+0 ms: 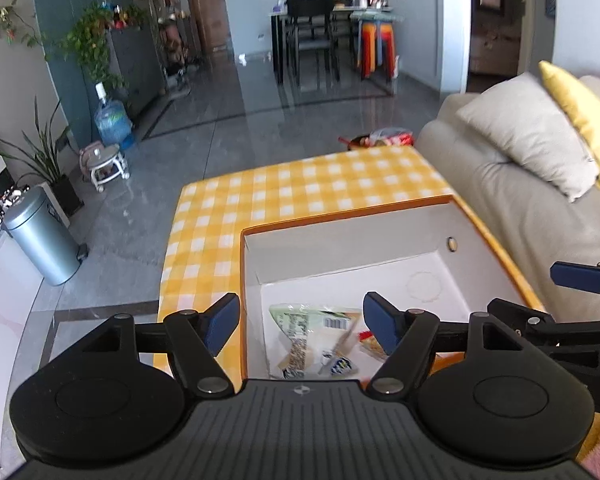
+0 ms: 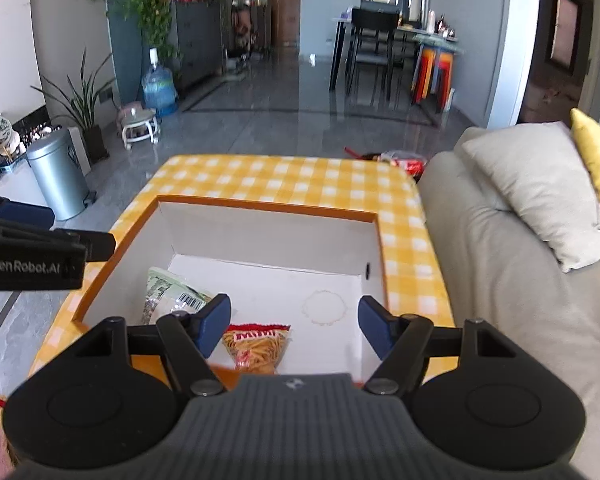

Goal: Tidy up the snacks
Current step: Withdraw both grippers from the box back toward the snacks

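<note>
An orange-rimmed box with white inside (image 1: 340, 248) (image 2: 268, 236) sits on a yellow checked table (image 1: 300, 184) (image 2: 284, 176). In it lie a green-and-white snack packet (image 1: 300, 328) (image 2: 168, 292), a red-and-yellow MIMI snack bag (image 2: 258, 346) (image 1: 374, 344) and a small blue-and-white packet (image 1: 340, 364). My left gripper (image 1: 300, 326) is open and empty above the box's near left part. My right gripper (image 2: 294, 328) is open and empty above the box's near edge, over the MIMI bag.
A beige sofa (image 1: 540, 208) (image 2: 500, 260) with grey and yellow cushions runs along the table's right side. Red snack bags (image 1: 388, 138) (image 2: 404, 160) lie beyond the table's far edge. A metal bin (image 1: 44, 236) (image 2: 58, 176) stands on the floor to the left.
</note>
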{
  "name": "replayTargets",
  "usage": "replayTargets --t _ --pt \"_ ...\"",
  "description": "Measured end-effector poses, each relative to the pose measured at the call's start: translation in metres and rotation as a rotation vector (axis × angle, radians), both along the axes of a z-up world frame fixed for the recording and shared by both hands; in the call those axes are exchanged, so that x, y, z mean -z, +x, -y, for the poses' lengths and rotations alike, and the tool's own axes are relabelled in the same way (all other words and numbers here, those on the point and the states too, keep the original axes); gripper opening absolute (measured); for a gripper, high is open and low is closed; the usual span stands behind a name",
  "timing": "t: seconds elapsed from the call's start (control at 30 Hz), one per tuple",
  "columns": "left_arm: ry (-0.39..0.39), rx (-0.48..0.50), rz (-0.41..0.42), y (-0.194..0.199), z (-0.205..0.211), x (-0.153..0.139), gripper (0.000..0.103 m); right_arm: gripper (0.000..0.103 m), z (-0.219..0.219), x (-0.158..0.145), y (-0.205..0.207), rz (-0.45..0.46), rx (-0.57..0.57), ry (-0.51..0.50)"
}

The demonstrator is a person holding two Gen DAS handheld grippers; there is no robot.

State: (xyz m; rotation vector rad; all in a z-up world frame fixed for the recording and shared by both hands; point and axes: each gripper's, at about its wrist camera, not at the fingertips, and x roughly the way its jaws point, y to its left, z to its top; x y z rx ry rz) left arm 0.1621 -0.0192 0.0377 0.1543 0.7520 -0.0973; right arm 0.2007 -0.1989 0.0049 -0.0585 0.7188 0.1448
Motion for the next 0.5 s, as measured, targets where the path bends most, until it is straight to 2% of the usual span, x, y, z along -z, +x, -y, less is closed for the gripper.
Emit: replayTargets --t 0.2,0.33,0.5 --pt "-0.049 -0.009 0.031 -0.045 -0.004 0.004 0.084 0.071 0.011 -0.002 -0.055 0.049 0.009 0.048" --pt "-0.084 -0.015 0.026 -0.07 -0.005 0.014 0.084 0.074 0.015 0.003 -0.089 0.046 0.004 0.057" --pt "-0.071 -0.007 0.01 -0.099 0.0 0.029 0.084 0.074 0.021 0.017 -0.125 0.029 0.029 0.052"
